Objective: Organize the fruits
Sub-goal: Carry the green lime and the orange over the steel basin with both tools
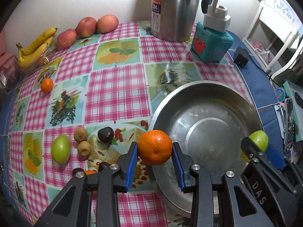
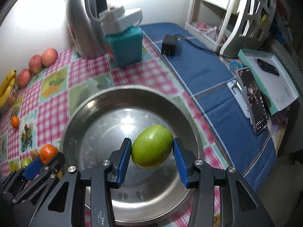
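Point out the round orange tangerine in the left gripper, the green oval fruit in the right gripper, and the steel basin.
round orange tangerine (image 1: 155, 147), left wrist view, centre of peel
green oval fruit (image 2: 152, 149), right wrist view, middle of skin
steel basin (image 2: 106, 98), right wrist view, far rim

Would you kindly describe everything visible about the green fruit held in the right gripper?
The green fruit is smooth, glossy and oval, yellow-green with a small highlight near its top. It looks whole and unbruised. It lies tilted, long axis slanting, clamped between the blue ribbed pads of the right gripper, one pad on each side. It hangs above the steel basin, which holds nothing else, and does not touch it. Nothing but the pads contacts it.
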Demonstrator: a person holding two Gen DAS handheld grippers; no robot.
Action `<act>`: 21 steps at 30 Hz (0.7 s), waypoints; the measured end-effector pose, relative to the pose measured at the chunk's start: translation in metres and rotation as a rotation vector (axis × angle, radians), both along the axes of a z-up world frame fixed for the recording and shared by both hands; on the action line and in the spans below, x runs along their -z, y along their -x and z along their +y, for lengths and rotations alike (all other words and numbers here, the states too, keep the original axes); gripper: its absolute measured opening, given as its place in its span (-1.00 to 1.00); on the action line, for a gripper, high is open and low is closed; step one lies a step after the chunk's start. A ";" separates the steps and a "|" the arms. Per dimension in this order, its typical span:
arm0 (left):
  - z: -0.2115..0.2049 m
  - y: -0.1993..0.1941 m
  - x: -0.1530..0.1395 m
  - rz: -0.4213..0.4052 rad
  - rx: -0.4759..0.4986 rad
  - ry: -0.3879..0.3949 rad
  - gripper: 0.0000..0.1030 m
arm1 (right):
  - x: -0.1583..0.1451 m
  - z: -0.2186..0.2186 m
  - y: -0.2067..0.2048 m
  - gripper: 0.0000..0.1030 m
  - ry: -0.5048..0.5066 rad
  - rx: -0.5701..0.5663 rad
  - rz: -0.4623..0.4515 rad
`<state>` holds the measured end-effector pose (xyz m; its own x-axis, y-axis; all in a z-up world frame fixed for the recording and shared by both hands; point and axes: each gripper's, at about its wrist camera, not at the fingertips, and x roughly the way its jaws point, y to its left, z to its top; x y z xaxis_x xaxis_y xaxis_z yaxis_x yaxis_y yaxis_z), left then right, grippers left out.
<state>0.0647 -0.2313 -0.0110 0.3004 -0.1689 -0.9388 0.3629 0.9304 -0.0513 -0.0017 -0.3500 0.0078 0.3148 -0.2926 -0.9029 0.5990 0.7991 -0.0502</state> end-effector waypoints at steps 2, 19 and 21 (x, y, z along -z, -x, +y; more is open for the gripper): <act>-0.002 0.000 0.002 0.000 0.001 -0.005 -0.26 | 0.005 -0.001 0.000 -0.09 -0.012 0.001 0.012; -0.001 -0.002 0.011 0.014 -0.005 -0.007 -0.24 | 0.020 -0.007 -0.002 -0.09 -0.061 -0.002 0.058; -0.001 -0.002 0.011 0.017 -0.003 -0.006 -0.22 | 0.020 -0.009 -0.002 -0.09 -0.074 -0.002 0.050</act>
